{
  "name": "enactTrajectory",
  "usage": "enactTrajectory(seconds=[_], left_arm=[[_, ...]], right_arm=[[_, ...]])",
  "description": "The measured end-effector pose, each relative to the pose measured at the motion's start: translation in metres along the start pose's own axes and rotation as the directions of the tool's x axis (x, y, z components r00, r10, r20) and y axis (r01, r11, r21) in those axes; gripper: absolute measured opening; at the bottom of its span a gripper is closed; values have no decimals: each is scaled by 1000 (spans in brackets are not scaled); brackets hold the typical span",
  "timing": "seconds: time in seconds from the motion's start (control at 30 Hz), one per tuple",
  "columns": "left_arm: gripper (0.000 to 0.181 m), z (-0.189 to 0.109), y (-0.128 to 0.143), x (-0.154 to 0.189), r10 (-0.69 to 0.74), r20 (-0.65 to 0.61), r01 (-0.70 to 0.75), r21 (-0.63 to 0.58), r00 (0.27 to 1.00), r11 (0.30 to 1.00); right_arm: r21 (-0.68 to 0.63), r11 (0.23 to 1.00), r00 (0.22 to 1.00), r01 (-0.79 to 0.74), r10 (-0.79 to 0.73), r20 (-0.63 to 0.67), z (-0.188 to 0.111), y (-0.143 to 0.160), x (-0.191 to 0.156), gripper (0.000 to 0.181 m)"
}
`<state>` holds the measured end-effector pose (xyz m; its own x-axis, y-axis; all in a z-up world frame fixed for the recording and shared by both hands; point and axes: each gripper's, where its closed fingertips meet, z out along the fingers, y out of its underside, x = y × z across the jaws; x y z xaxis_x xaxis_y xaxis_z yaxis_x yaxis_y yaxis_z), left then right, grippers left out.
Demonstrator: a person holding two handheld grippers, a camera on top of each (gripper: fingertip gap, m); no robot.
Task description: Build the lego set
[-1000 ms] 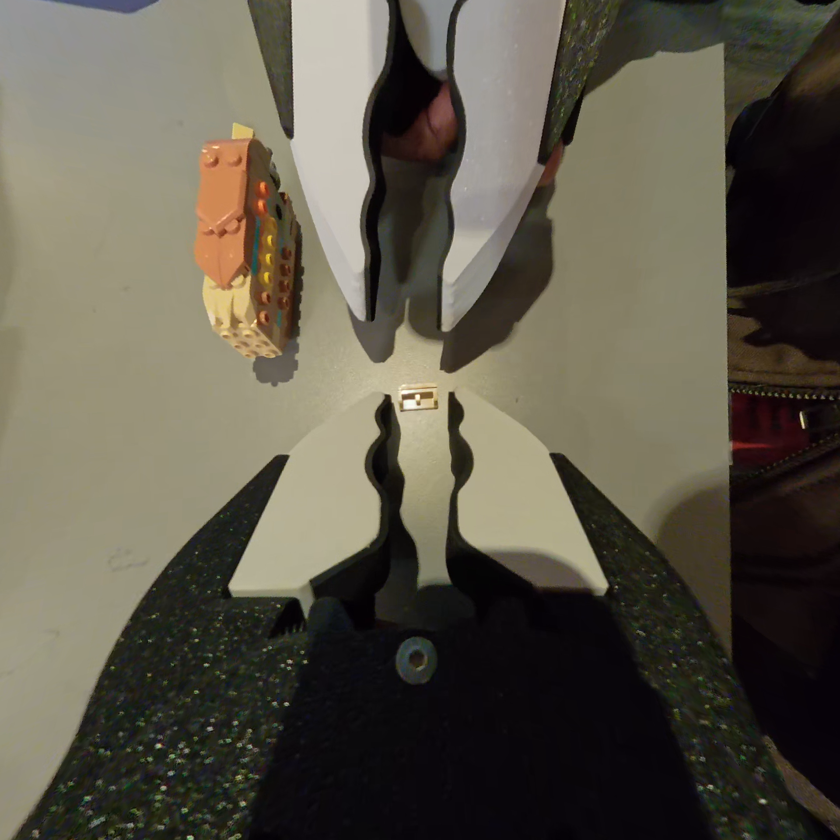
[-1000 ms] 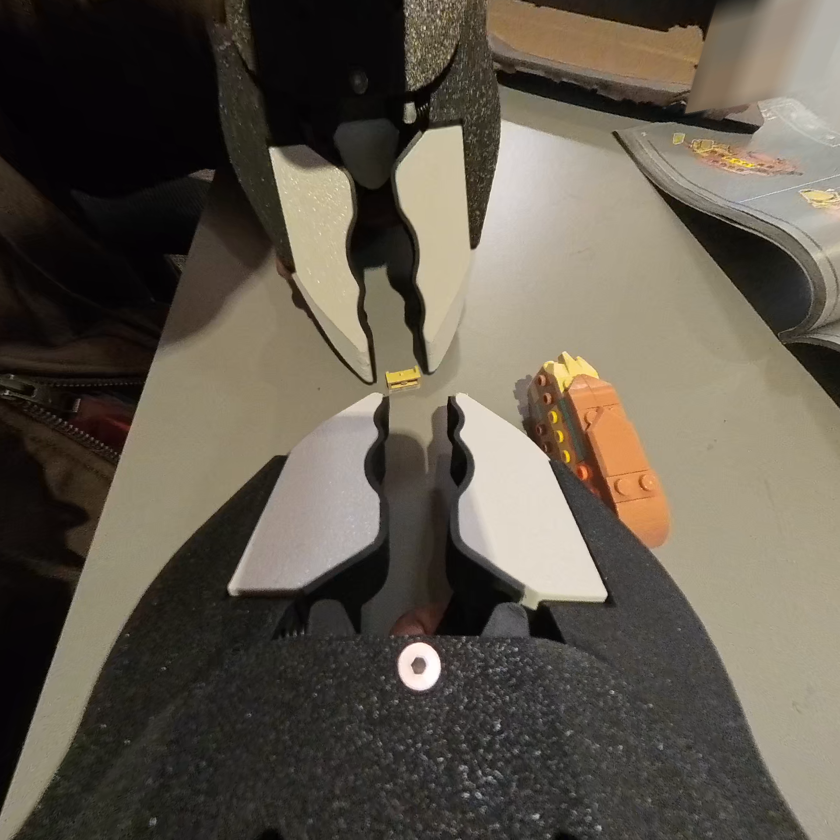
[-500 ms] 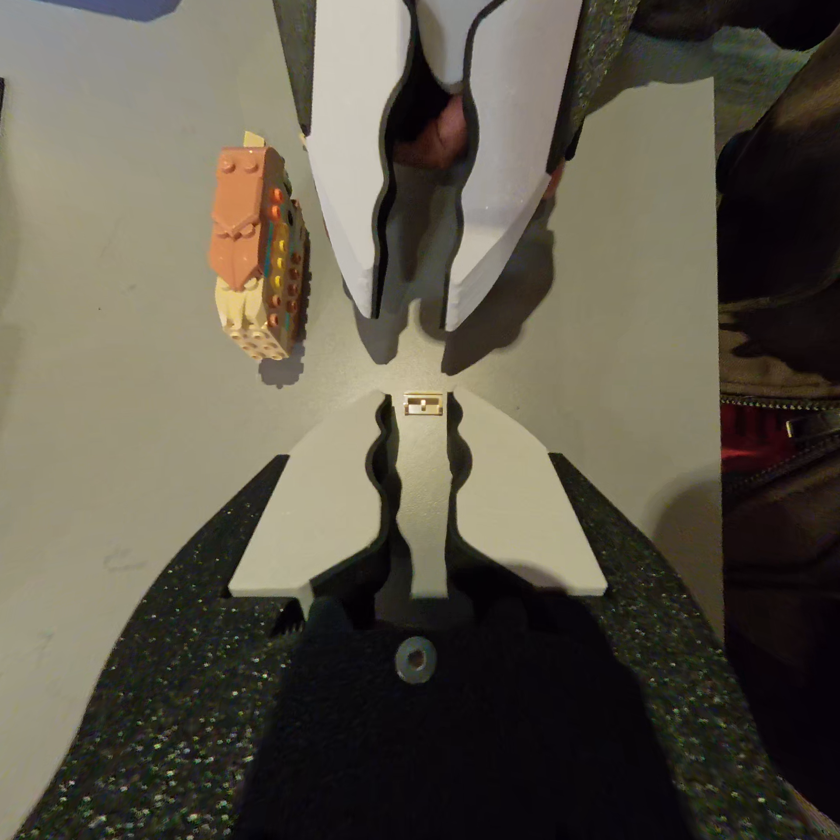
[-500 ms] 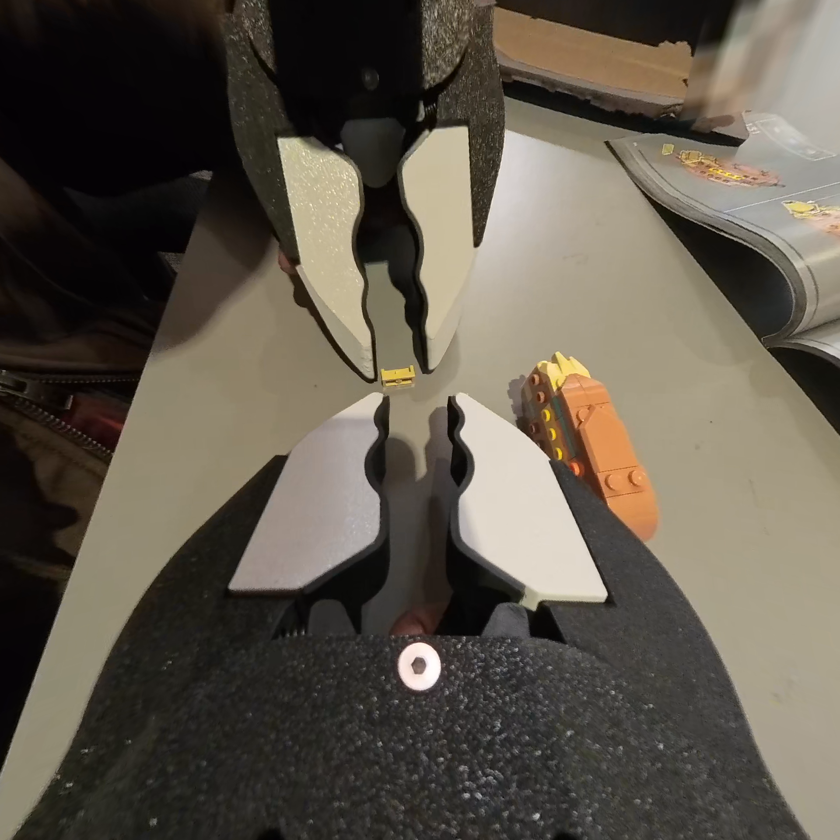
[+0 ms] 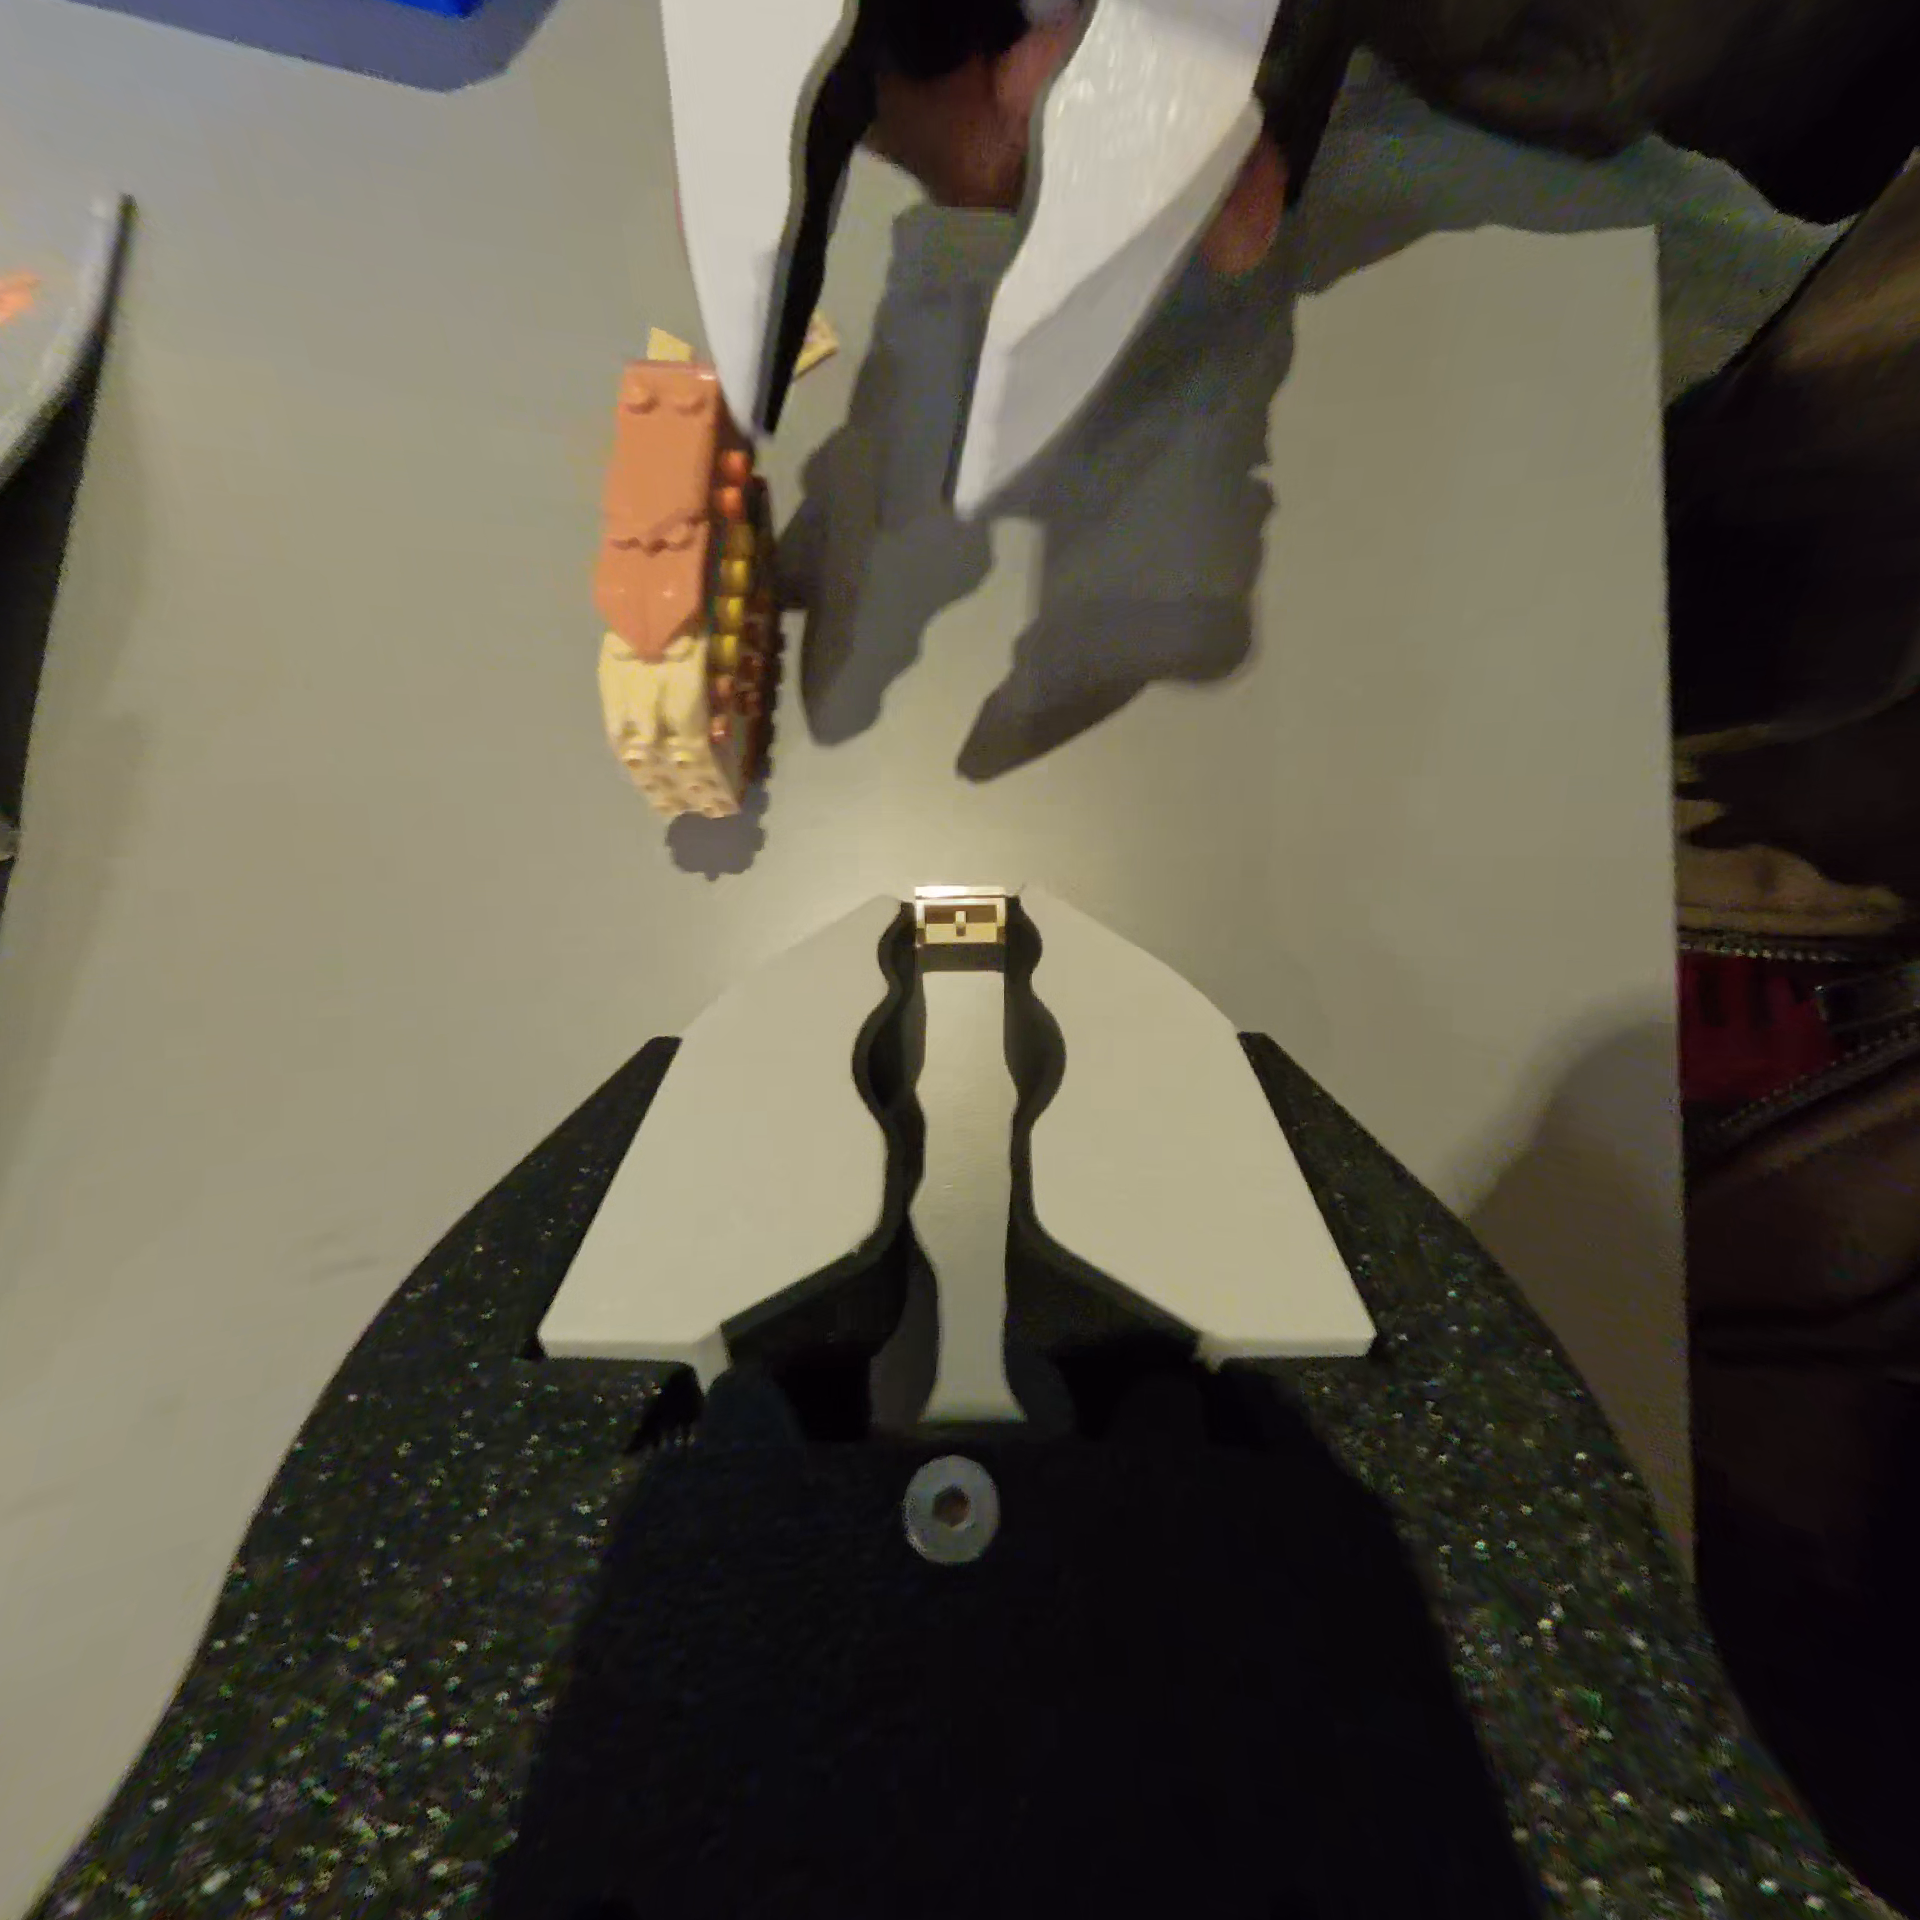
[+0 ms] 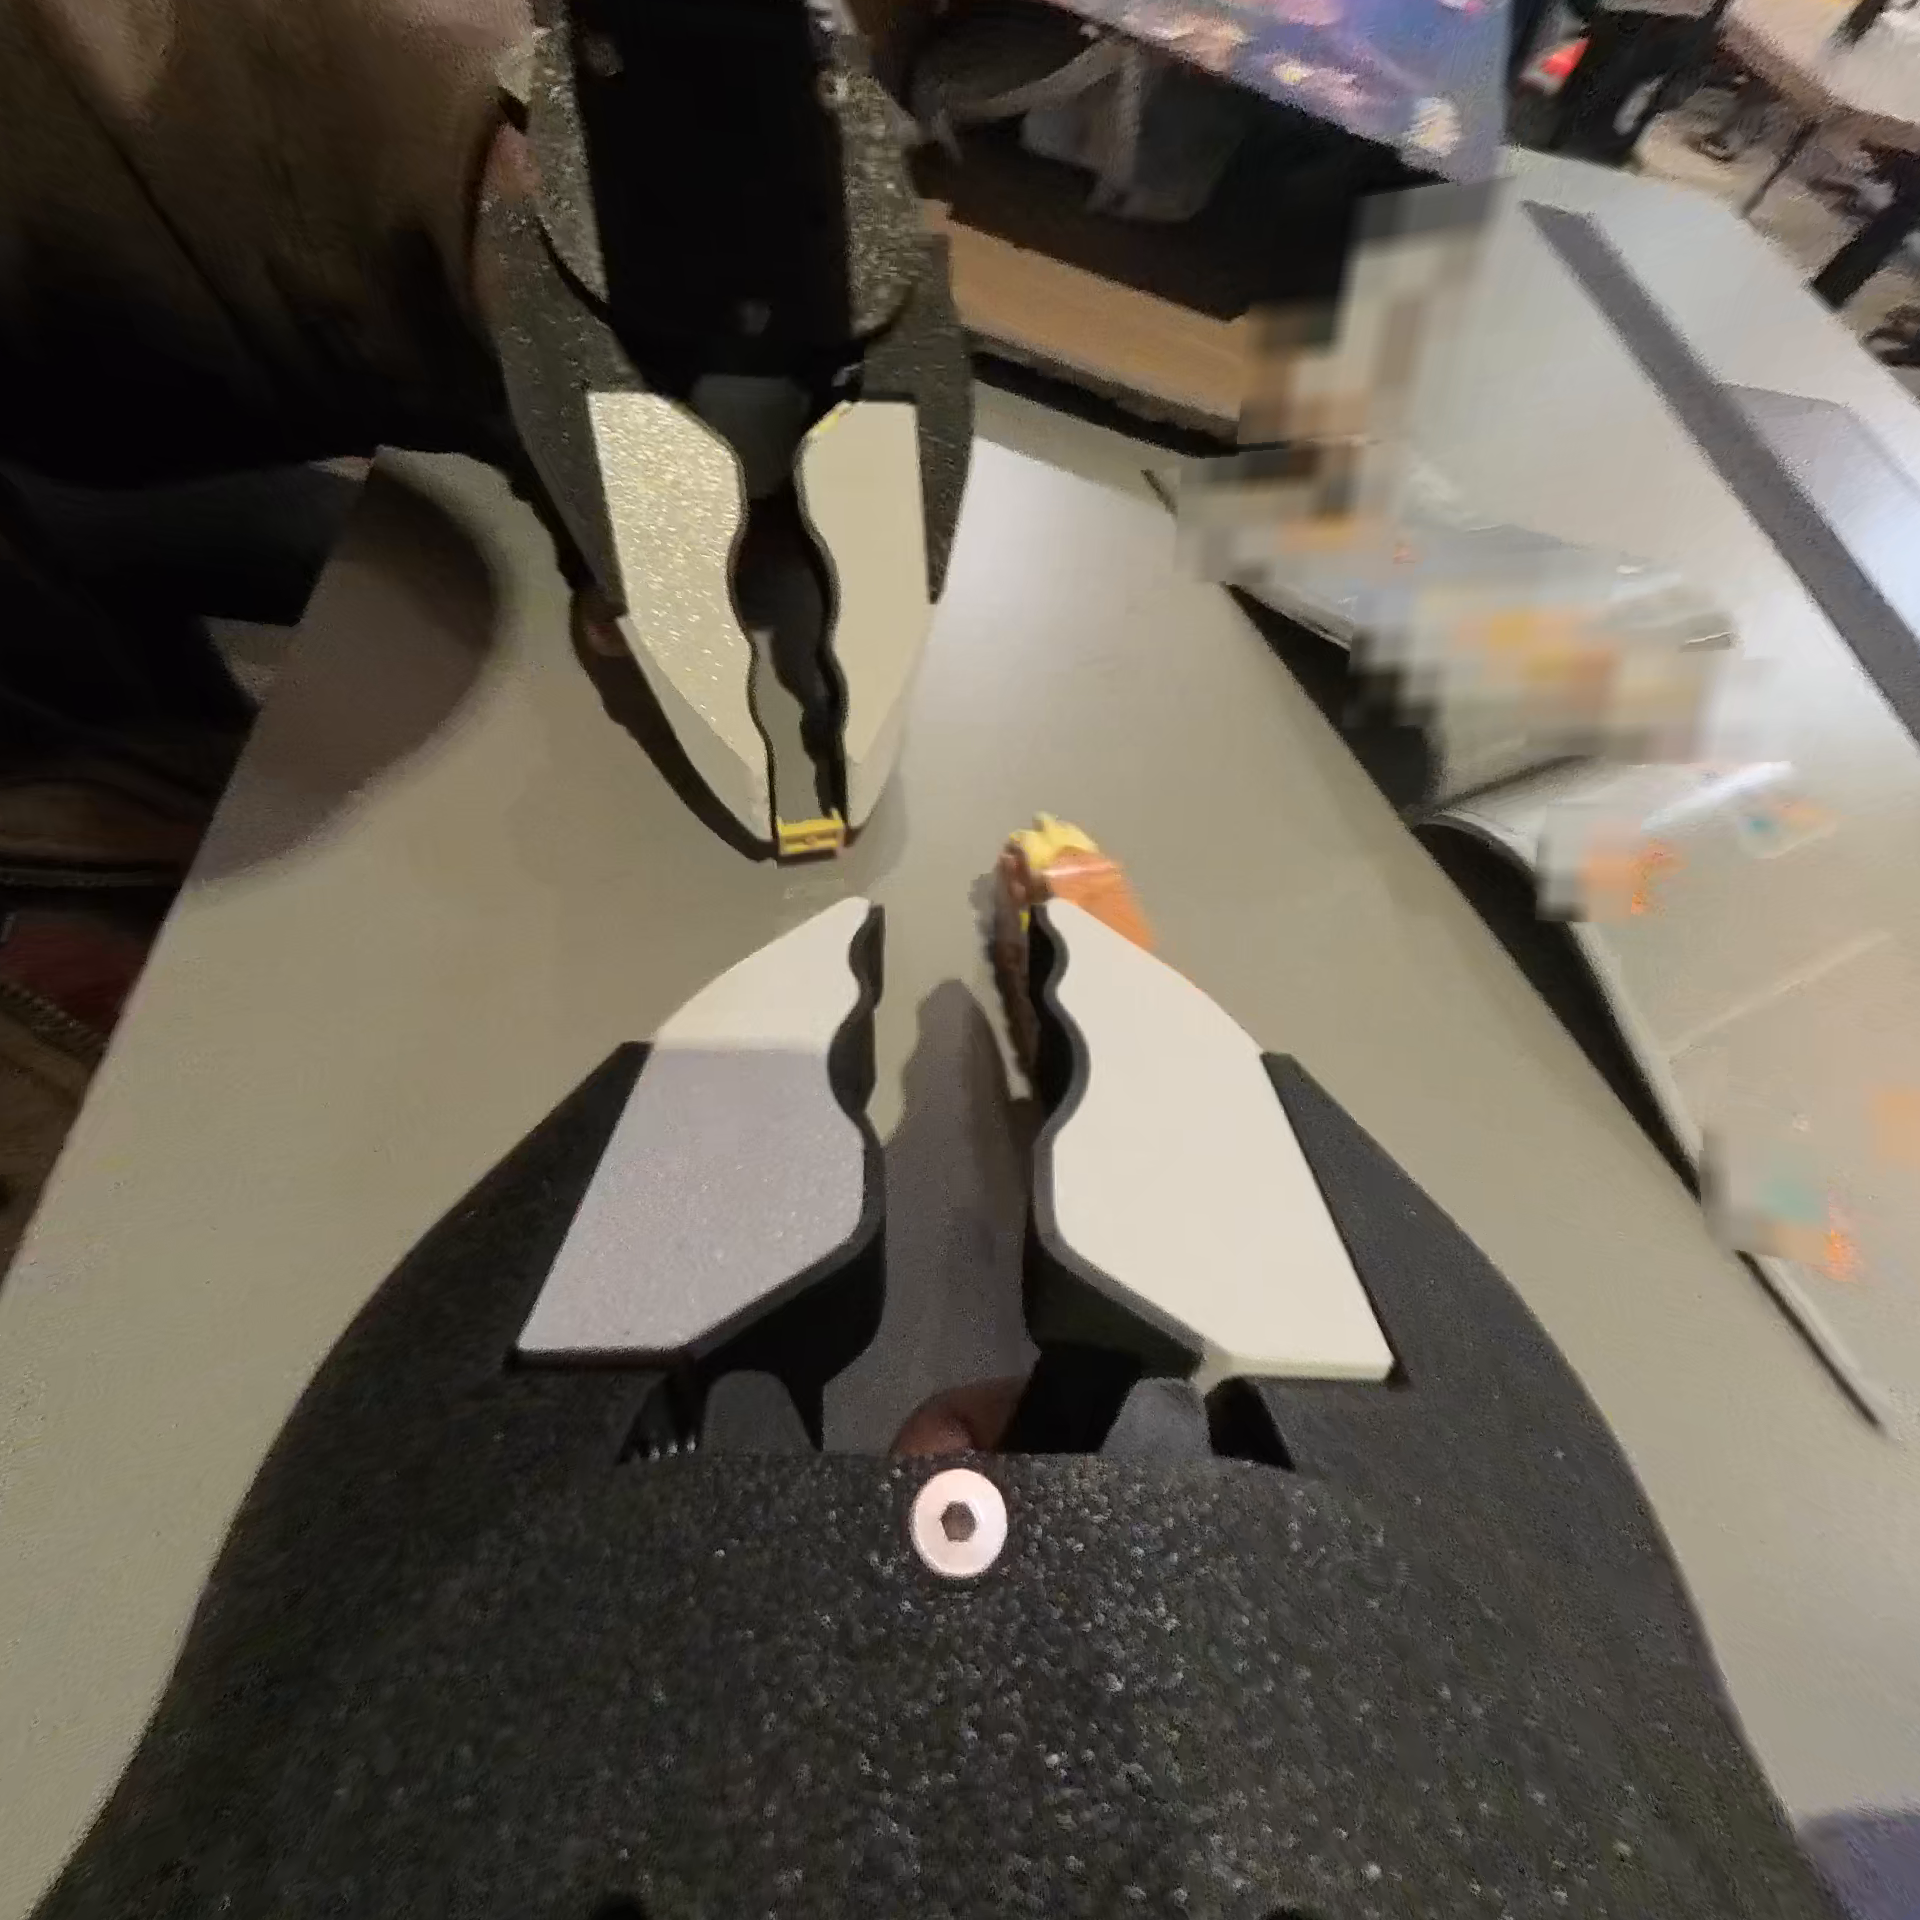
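A small yellow-tan lego piece (image 5: 961,922) sits pinched between the tips of my left gripper (image 5: 961,904), just at the grey table (image 5: 1351,623). The right wrist view shows the same piece (image 6: 808,836) at the tips of the left gripper (image 6: 808,829). A partly built lego model (image 5: 681,592), orange-brown and tan with rows of studs, lies on its side to the left. My right gripper (image 5: 871,462) hangs open and empty above the table, one fingertip next to the model. In its own view the right gripper (image 6: 954,914) is open and its right finger hides most of the model (image 6: 1081,878).
An open instruction booklet (image 6: 1766,540) lies on the table to the right of the model; its edge also shows in the left wrist view (image 5: 62,312). A blue object (image 5: 416,42) sits at the far edge. The table's edge (image 5: 1662,727) borders a person's dark jacket (image 5: 1797,520). Left tips to right tips: about 7 cm.
My left gripper has closed on the small piece that lay loose before its tips. My right gripper has drawn back, opened wider and shifted towards the model.
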<state>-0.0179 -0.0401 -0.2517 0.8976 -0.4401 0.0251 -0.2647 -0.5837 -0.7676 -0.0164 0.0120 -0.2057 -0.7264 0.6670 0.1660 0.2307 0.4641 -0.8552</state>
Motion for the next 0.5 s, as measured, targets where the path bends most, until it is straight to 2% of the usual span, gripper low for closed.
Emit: enactTrajectory(seconds=[0.2,0.33,0.5], left_arm=[[16,-6,-6,-27,5,38,-5,0,999,1000],[16,-4,-10,-40,28,41,-27,-21,999,999],[16,1,-13,-46,39,16,-39,-16,999,999]], right_arm=[[-93,996,997,-13,6,-72,-3,16,30,32],[-175,984,999,-18,9,-52,2,31,35,36],[-190,981,999,-43,44,3,4,40,29,37]])
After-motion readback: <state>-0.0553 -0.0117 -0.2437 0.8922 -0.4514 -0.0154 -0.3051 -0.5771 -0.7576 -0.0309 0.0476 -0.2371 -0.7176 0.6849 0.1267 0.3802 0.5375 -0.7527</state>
